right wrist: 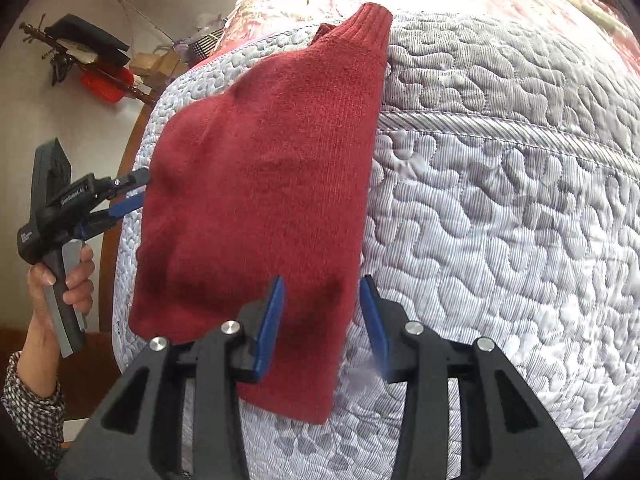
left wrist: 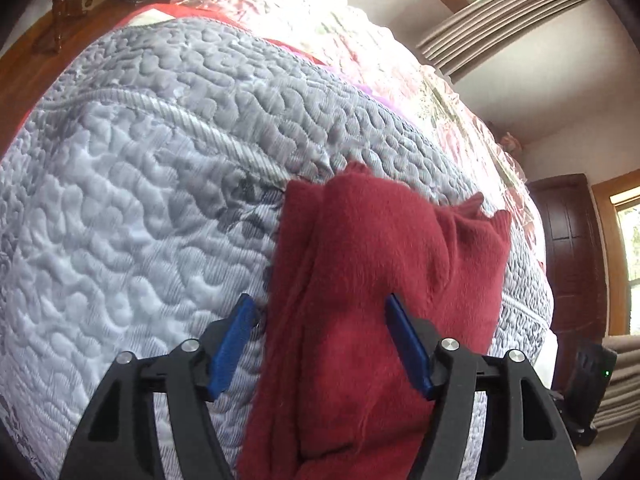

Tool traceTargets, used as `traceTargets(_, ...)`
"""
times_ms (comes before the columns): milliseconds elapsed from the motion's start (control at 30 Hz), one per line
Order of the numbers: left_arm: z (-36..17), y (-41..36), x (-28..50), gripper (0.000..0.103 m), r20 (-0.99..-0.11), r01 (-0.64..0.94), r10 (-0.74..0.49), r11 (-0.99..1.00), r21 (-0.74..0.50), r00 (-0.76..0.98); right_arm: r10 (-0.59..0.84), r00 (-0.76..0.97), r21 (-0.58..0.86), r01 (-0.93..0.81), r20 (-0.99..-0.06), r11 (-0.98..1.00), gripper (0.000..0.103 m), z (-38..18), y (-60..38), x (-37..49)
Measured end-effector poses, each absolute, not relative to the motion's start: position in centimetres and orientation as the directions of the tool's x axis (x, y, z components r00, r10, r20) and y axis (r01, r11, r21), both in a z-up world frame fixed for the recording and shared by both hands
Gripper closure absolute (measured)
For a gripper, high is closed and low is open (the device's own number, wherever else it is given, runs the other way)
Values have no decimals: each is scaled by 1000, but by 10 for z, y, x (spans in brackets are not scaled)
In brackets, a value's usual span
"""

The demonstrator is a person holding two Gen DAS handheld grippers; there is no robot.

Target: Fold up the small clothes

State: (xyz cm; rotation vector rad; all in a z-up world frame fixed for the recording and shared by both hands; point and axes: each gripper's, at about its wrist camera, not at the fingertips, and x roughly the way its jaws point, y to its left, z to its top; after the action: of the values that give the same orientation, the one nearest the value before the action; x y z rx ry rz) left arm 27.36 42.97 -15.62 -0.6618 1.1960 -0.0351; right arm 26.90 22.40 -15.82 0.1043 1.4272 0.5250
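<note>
A dark red knit sweater [left wrist: 372, 280] lies folded lengthwise on the grey quilted mattress [left wrist: 140, 200]. My left gripper [left wrist: 320, 320] is open, its blue pads straddling the near part of the garment. In the right wrist view the sweater [right wrist: 272, 168] runs away from me, its ribbed cuff [right wrist: 370, 24] at the far end. My right gripper [right wrist: 322, 300] is open over the sweater's near right edge. The left gripper [right wrist: 136, 196], held by a hand [right wrist: 60, 276], sits at the sweater's left edge, fingers parted.
A floral pink bedspread [left wrist: 360, 32] covers the far part of the bed. A wooden bed frame [right wrist: 116, 208] runs along the left side. Clutter and boxes [right wrist: 152, 64] sit by the wall. A dark wooden door [left wrist: 572, 248] and curtains [left wrist: 500, 12] stand at right.
</note>
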Motion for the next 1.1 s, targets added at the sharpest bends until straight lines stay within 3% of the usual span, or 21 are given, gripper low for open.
traceTargets(100,-156,422,293,36,-836,-289,-376,814,-504,399,405,37,381,-271,-913,884,63,-168,233,271)
traceTargets(133,-159,417,299,44,-844,-281,-381,821,-496,376,405,33,382,-267,-914,885,63,-171,234,272)
traceTargets(167,-162,413,303,59,-847,-272,-396,823,-498,354,402,30,381,-265,-915,886,63,-172,235,275)
traceTargets(200,-165,411,306,62,-855,-278,-391,826,-489,341,402,26,381,-262,-915,887,63,-174,235,276)
traceTargets(267,-165,411,308,80,-860,-282,-387,829,-483,334,415,22,397,-250,-909,883,63,-176,236,274)
traceTargets(367,-155,424,297,90,-846,-292,-367,822,-490,387,437,26,419,-241,-899,875,63,-175,226,275)
traceTargets(600,-167,431,293,89,-864,-297,-342,838,-459,369,444,15,428,-239,-896,872,61,-177,212,271)
traceTargets(733,-148,426,284,72,-869,-292,-322,849,-440,376,447,24,429,-242,-894,870,61,-167,208,266)
traceTargets(767,-143,424,278,63,-873,-280,-313,859,-428,373,448,24,429,-246,-894,869,60,-164,207,264)
traceTargets(867,-128,414,250,49,-879,-235,-308,883,-407,363,449,25,427,-267,-893,864,55,-155,207,248)
traceTargets(933,-127,402,231,44,-894,-199,-297,905,-376,335,449,14,428,-274,-894,861,53,-155,205,233)
traceTargets(1100,-141,387,188,44,-911,-170,-306,918,-359,276,438,-42,434,-248,-898,866,51,-173,196,201)
